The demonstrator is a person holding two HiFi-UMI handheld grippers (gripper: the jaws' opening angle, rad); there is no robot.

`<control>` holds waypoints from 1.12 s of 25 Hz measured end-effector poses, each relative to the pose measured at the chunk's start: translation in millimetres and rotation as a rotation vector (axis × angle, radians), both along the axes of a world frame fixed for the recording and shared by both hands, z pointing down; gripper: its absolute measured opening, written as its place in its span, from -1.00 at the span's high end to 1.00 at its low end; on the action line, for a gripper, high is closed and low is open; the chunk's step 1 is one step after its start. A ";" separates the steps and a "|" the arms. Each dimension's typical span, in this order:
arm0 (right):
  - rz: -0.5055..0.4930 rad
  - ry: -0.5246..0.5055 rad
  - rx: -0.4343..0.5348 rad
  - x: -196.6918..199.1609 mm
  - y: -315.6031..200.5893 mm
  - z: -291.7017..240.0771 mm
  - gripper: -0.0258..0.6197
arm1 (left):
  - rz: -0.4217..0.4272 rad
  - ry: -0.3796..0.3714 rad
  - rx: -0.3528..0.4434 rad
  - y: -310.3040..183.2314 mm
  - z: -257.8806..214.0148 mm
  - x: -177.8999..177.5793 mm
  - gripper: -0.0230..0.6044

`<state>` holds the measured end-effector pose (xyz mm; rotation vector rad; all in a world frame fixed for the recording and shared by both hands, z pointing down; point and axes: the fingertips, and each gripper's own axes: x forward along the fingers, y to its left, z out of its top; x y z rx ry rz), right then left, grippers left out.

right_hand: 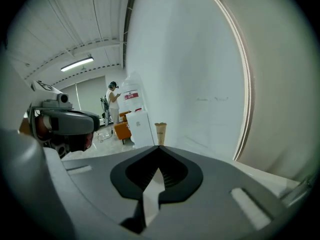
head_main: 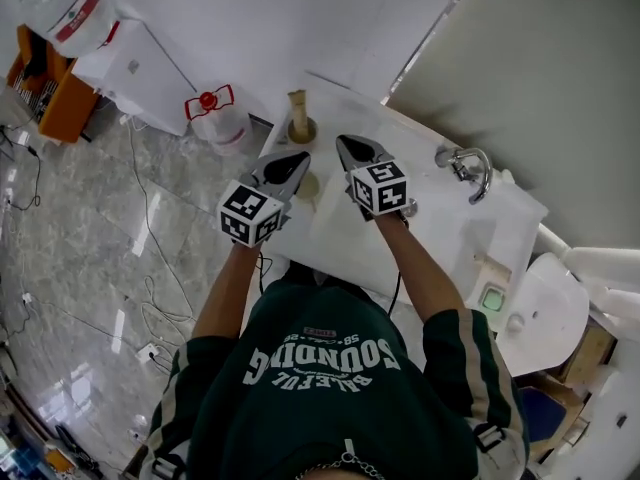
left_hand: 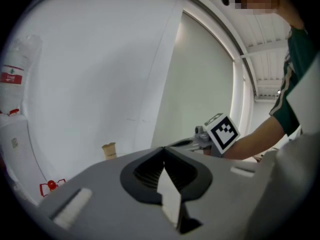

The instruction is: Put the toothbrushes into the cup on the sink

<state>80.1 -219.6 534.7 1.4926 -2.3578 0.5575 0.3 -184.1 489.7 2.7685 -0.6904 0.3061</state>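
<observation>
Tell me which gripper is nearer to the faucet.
Right. In the head view the right gripper is over the counter just left of the faucet, apart from it. The left gripper is farther left, beyond the right one.

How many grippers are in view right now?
2. The left gripper at the head view's left, the right gripper beside it, nearer the faucet; both by the white counter, jaws shut and empty. None hidden.

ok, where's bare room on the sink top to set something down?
Bare strip of sink top along the wall, between cup and faucet. Crowded at the cup end, under the left hand-held gripper and right hand-held gripper. Green dish takes the right end.
</observation>
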 end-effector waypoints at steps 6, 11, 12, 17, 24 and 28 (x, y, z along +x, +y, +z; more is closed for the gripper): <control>0.101 -0.029 0.047 49.1 36.1 -21.0 0.91 | 0.122 0.004 0.015 18.0 -7.3 60.5 0.76; 0.221 -0.040 0.057 101.5 76.2 -19.9 0.91 | 0.232 0.003 0.019 40.4 -9.0 110.2 0.76; 0.245 -0.037 0.057 112.0 85.7 -18.6 0.91 | 0.253 0.004 0.020 44.8 -9.2 119.7 0.76; 0.354 -0.018 0.036 156.2 137.3 -3.7 0.91 | 0.353 0.009 0.014 69.9 -5.4 162.8 0.76; 0.495 -0.009 0.008 216.2 201.3 10.9 0.91 | 0.473 0.013 -0.001 112.5 0.6 217.1 0.76; 0.554 0.052 -0.012 247.8 237.9 22.8 0.91 | 0.519 0.005 -0.007 129.8 3.8 237.4 0.76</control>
